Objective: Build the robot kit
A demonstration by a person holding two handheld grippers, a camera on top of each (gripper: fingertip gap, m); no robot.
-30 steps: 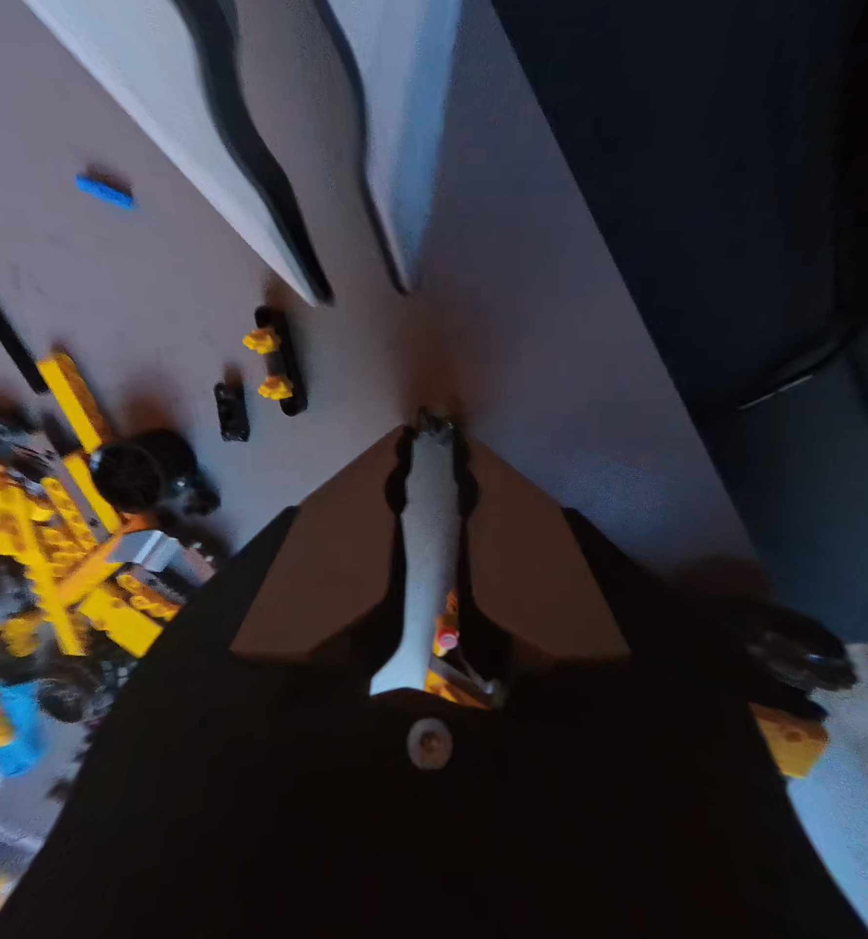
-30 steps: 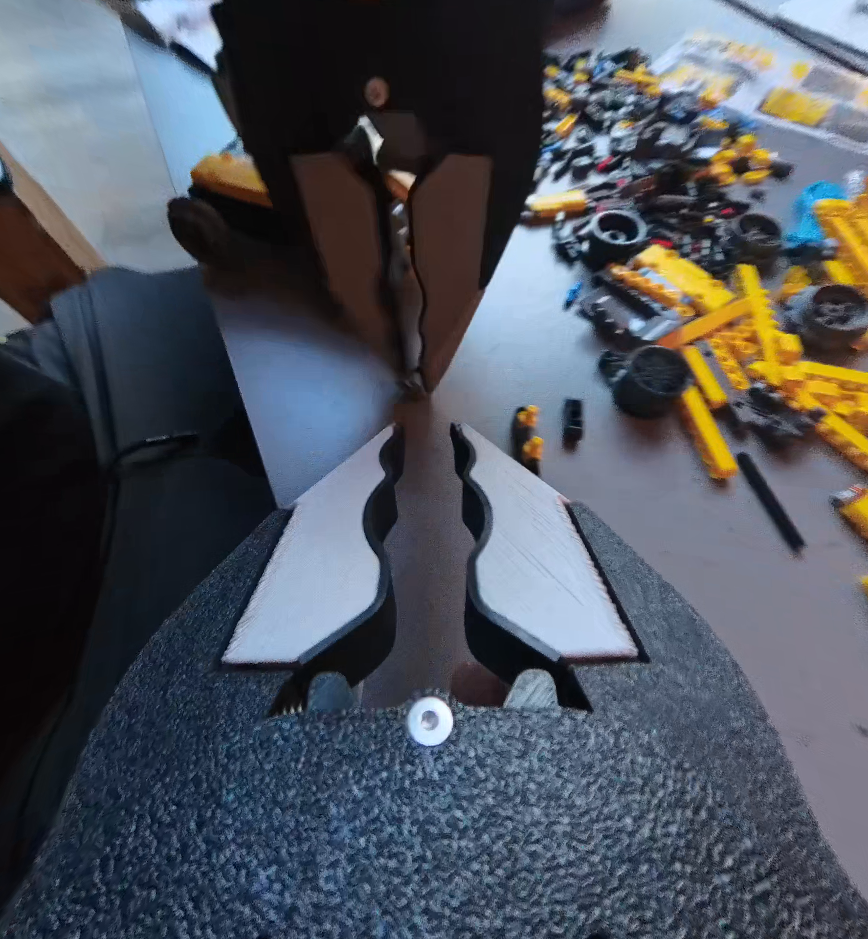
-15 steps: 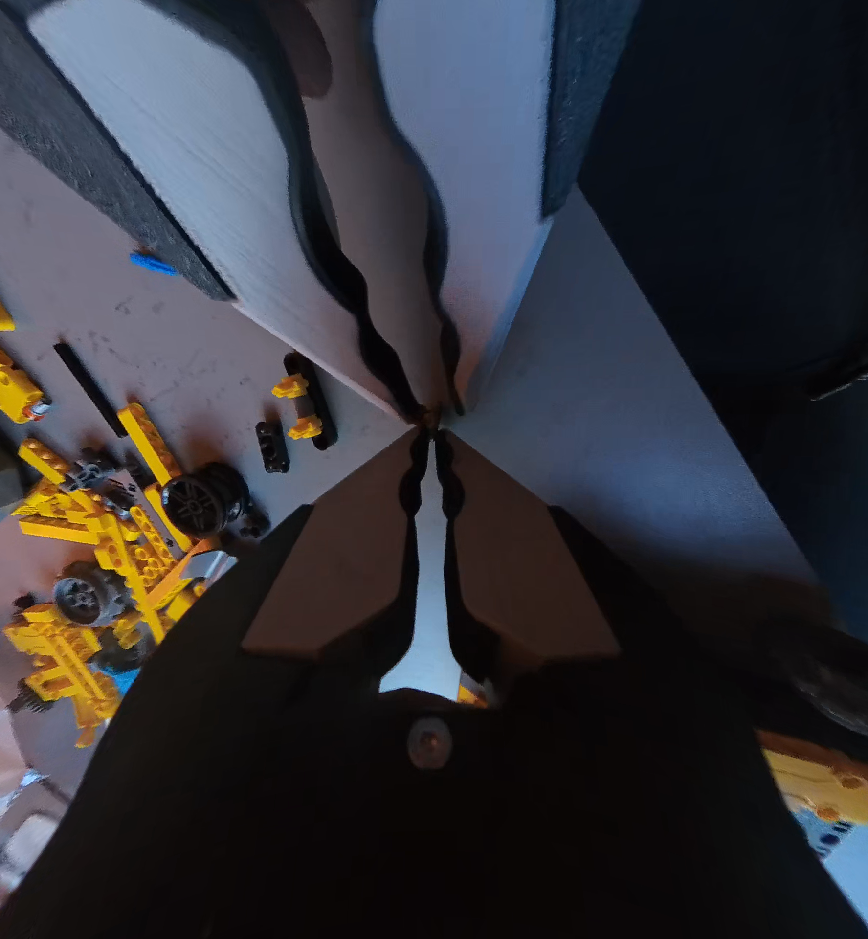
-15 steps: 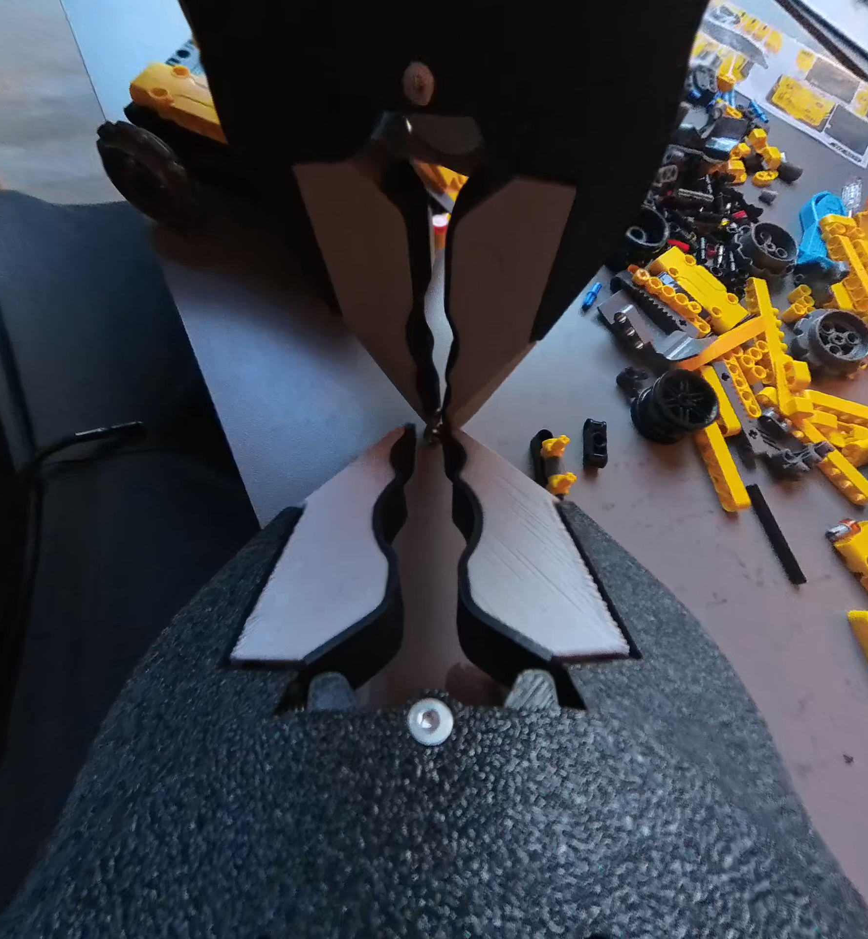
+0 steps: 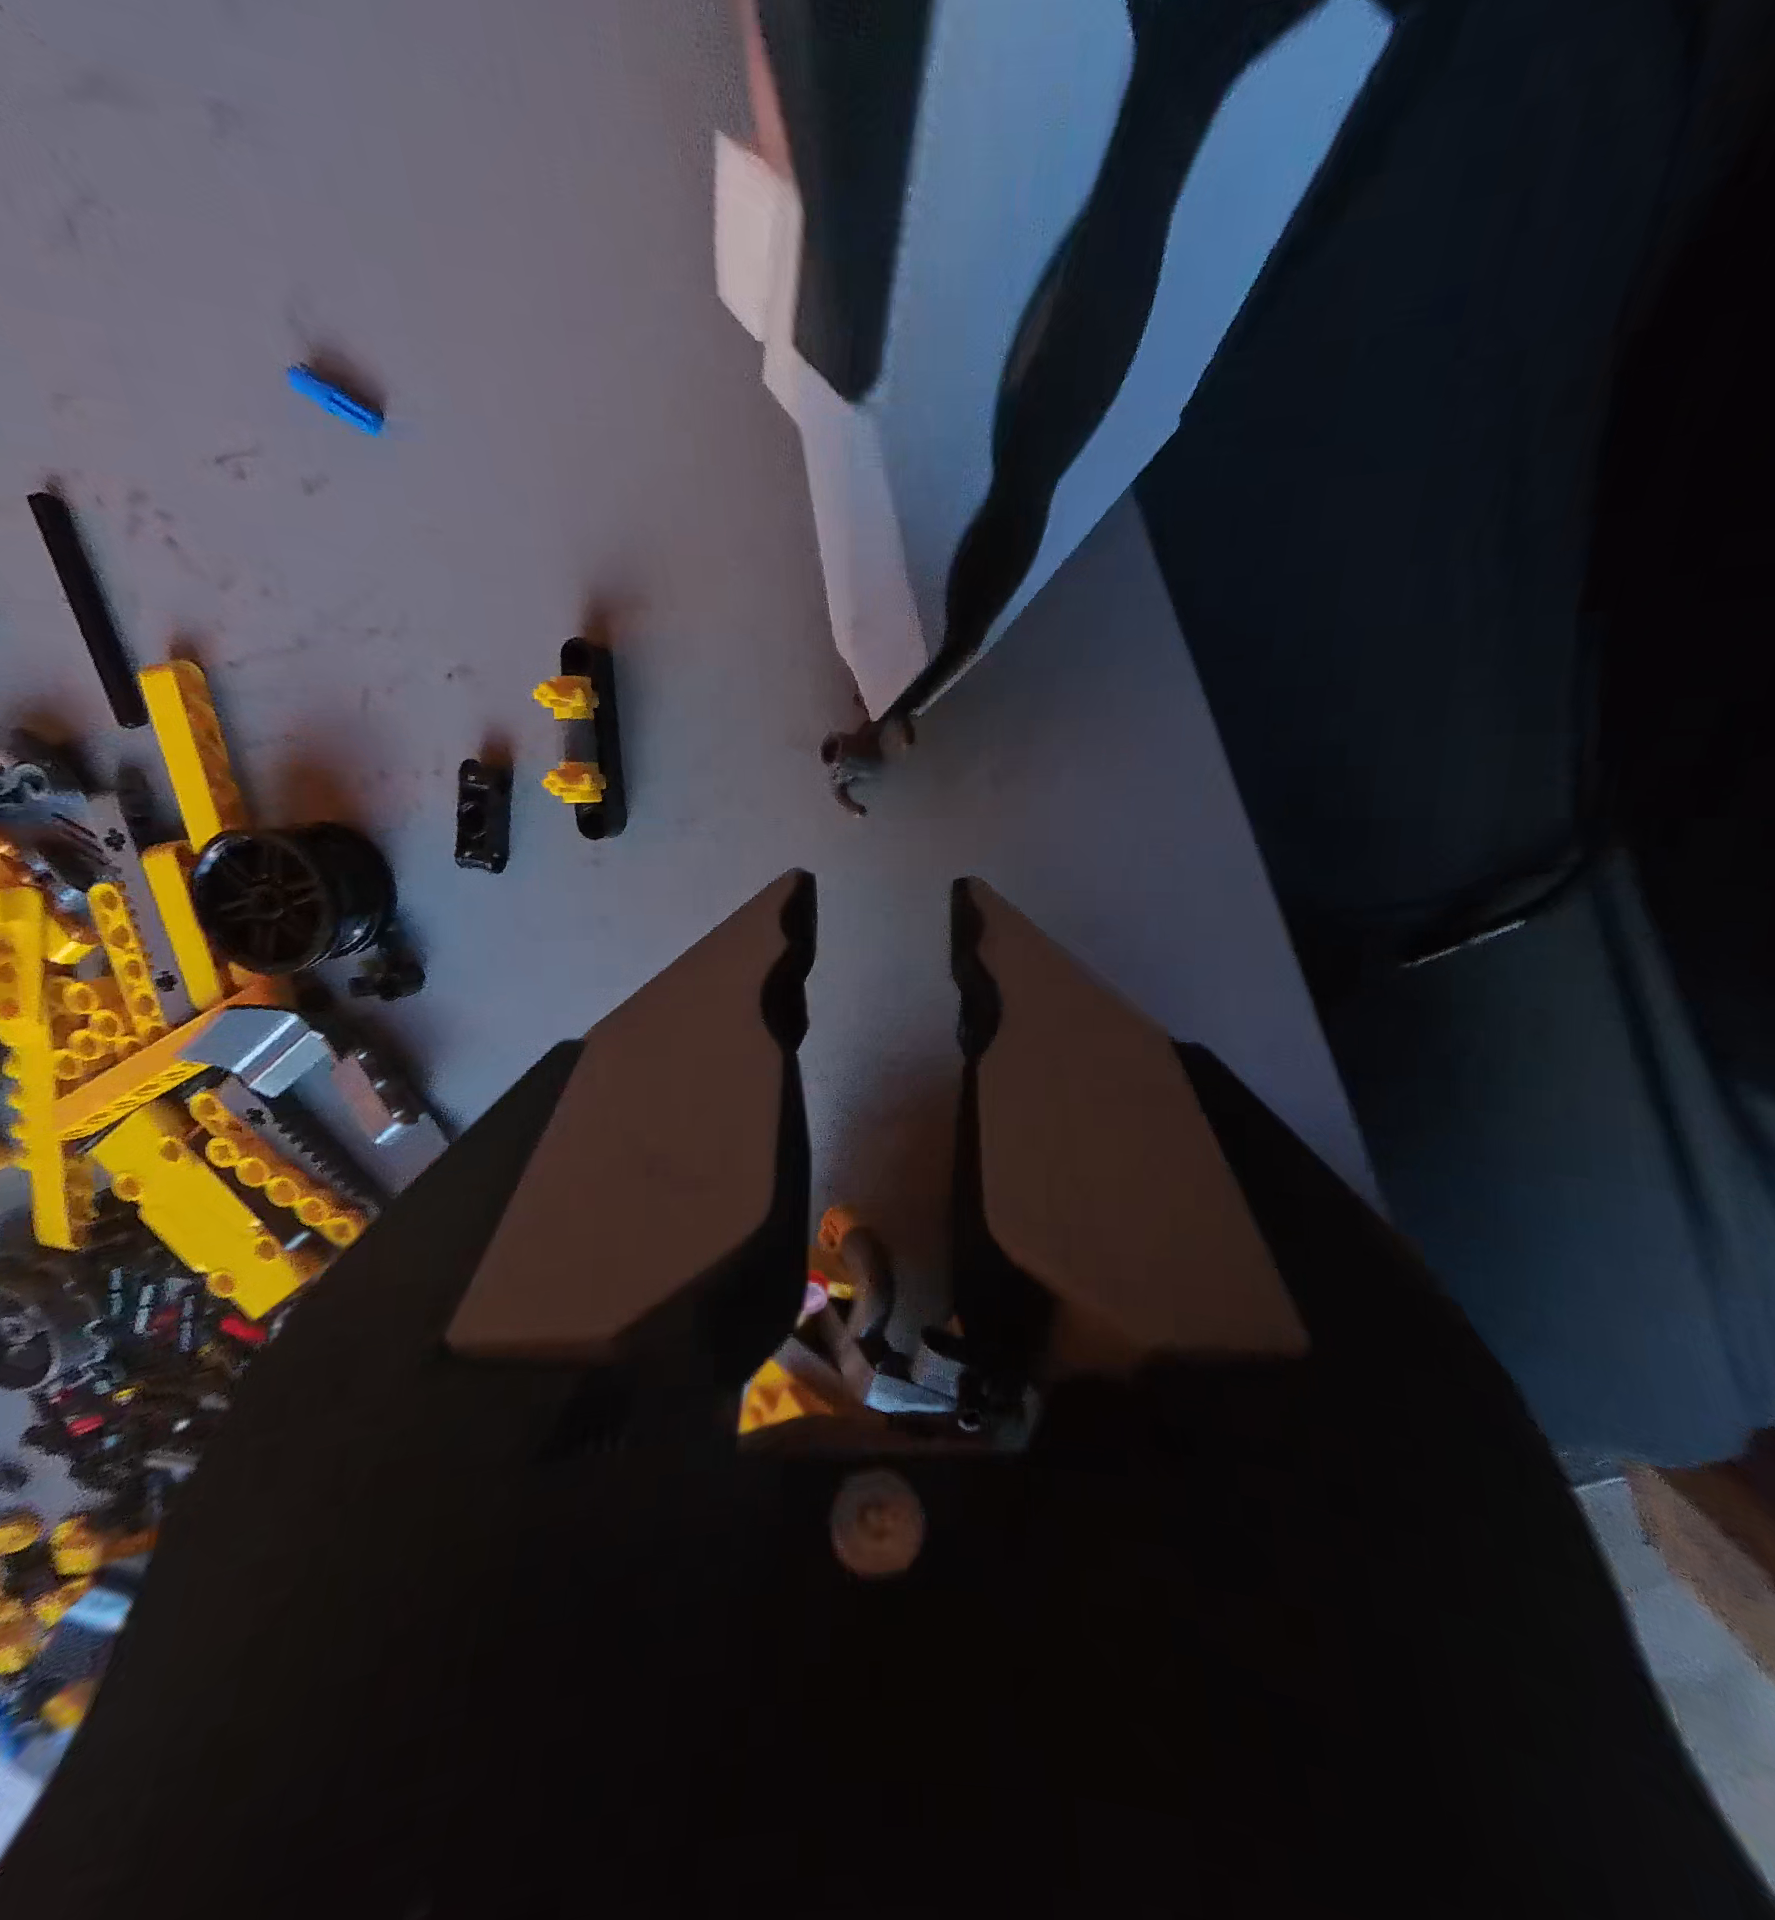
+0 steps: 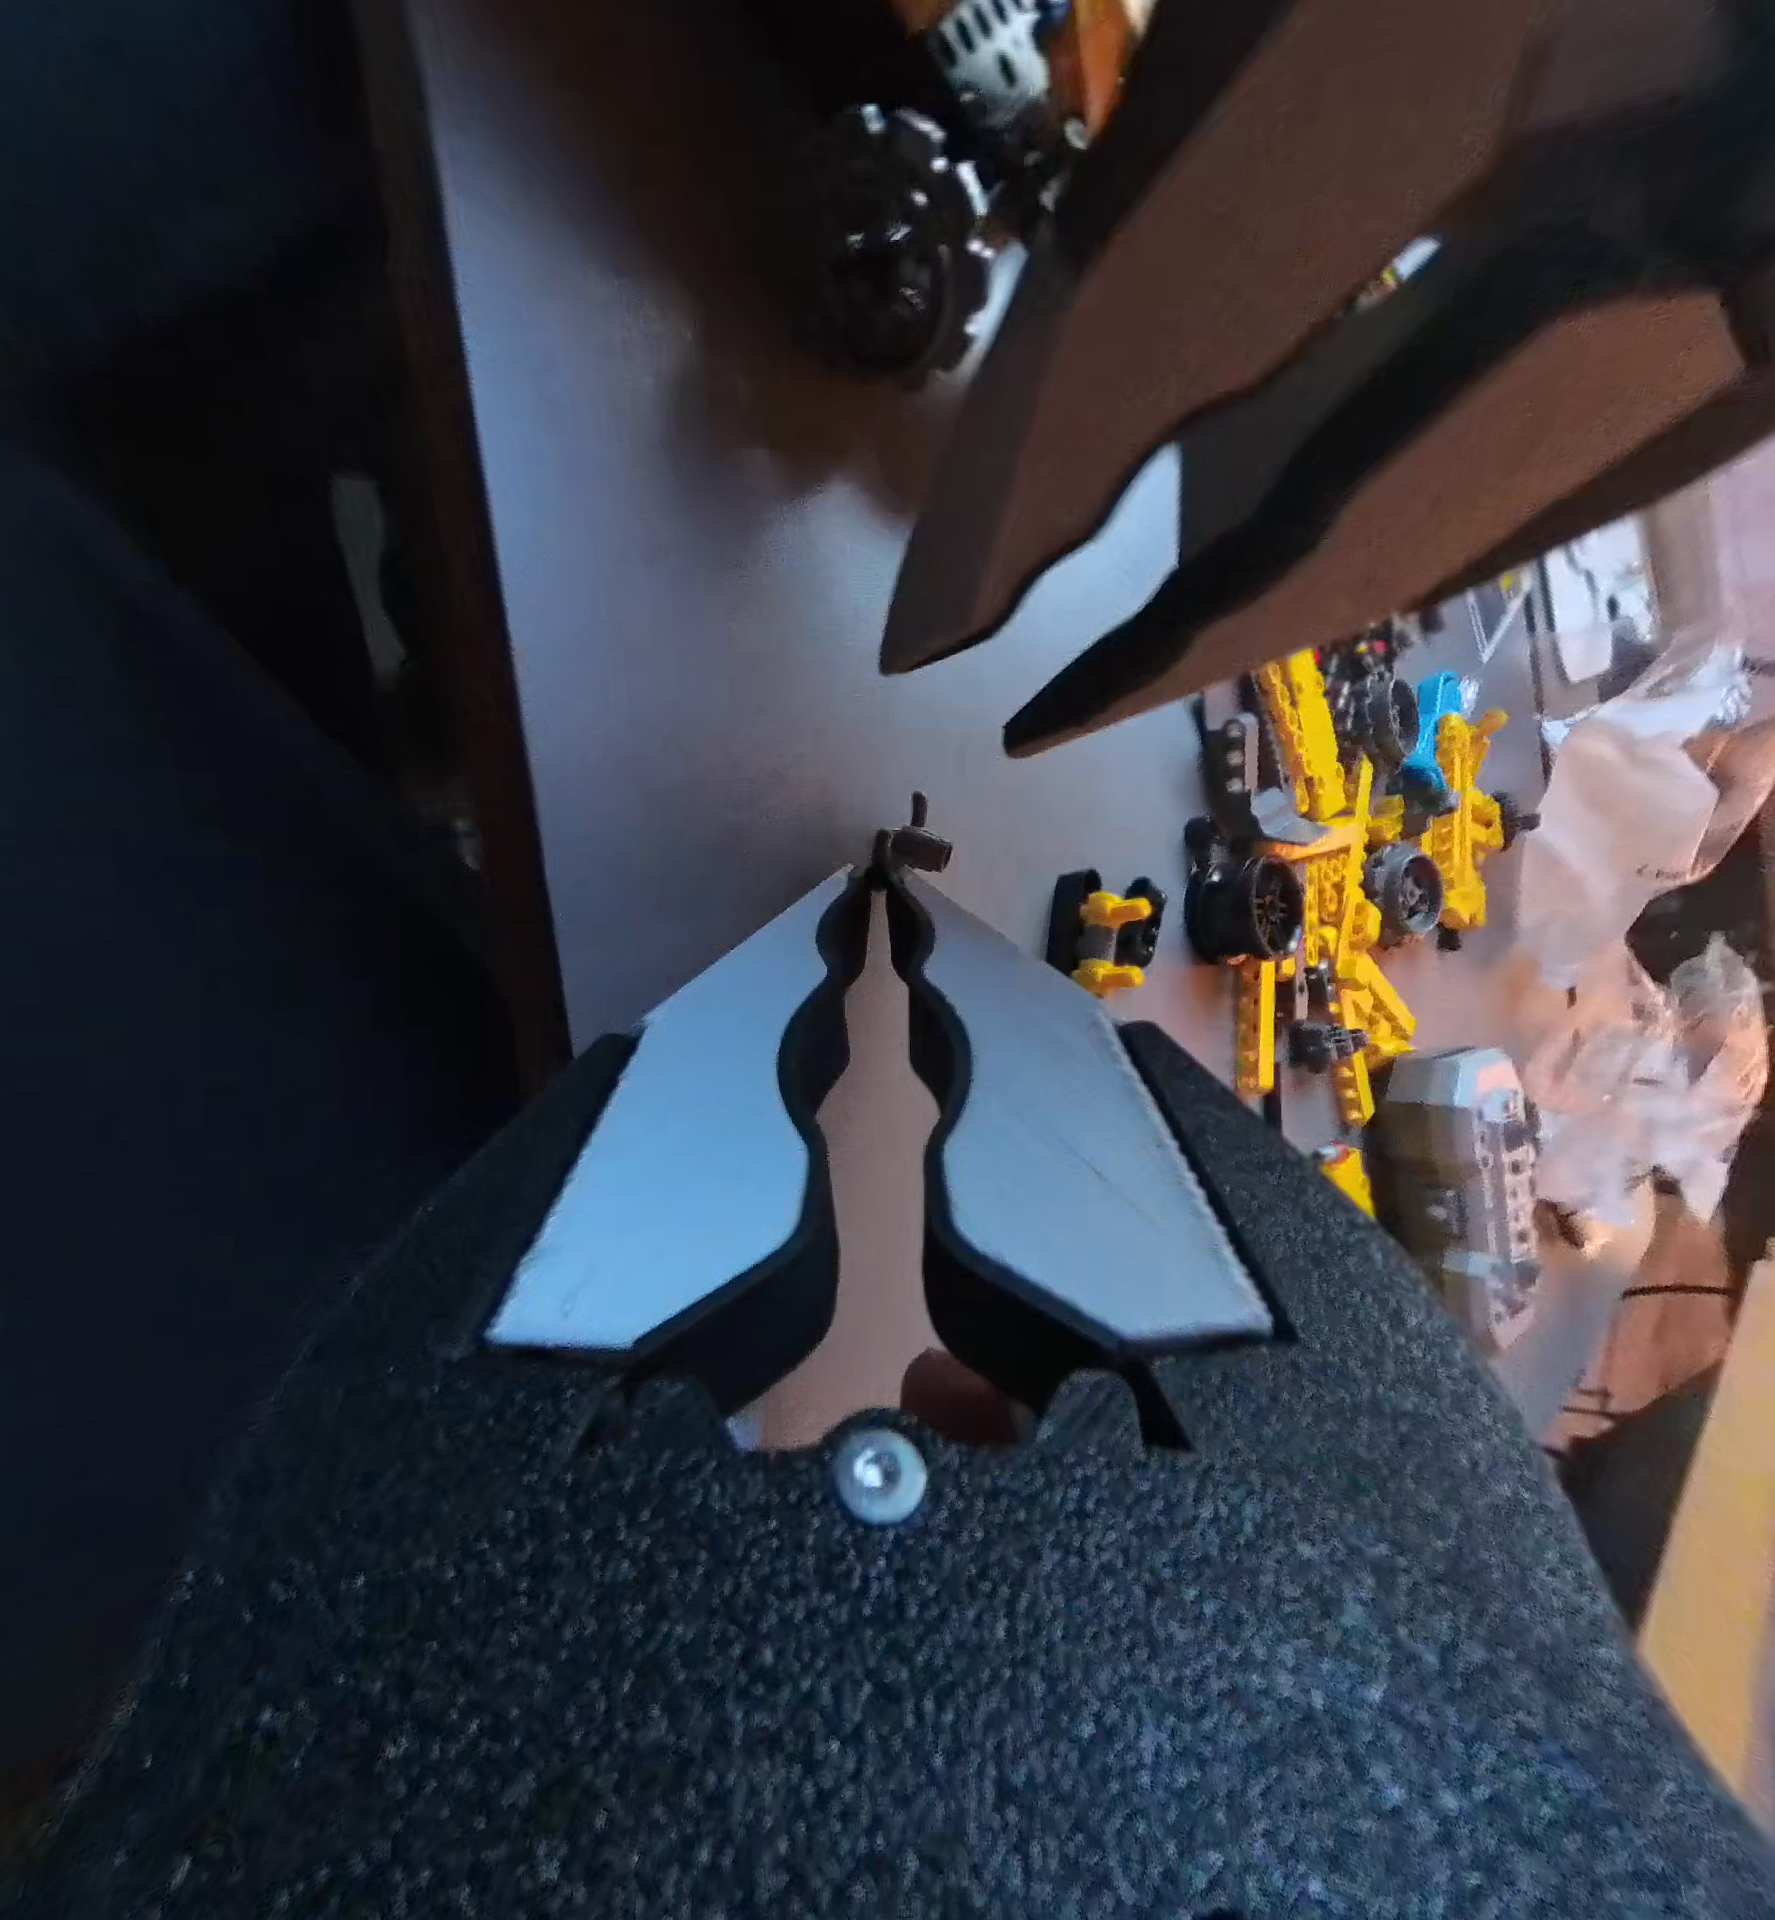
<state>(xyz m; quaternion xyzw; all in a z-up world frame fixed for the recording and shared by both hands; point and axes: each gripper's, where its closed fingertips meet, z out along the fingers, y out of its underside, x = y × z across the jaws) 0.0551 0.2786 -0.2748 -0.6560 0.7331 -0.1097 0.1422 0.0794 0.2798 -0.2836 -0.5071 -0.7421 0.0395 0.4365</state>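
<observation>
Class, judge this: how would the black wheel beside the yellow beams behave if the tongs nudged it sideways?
The black wheel lies on its side, so it would probably slide rather than roll. It looks small and plastic, likely light. Pushed left, it would soon hit the yellow beams.

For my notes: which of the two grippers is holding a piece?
The right gripper: its tips pinch a small dark piece. The left gripper is open and empty.

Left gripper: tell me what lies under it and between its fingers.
Between the open fingers of the left gripper shows bare table, and near its base a glimpse of yellow and grey building pieces. The black body hides the rest of them, so their shape cannot be told.
</observation>
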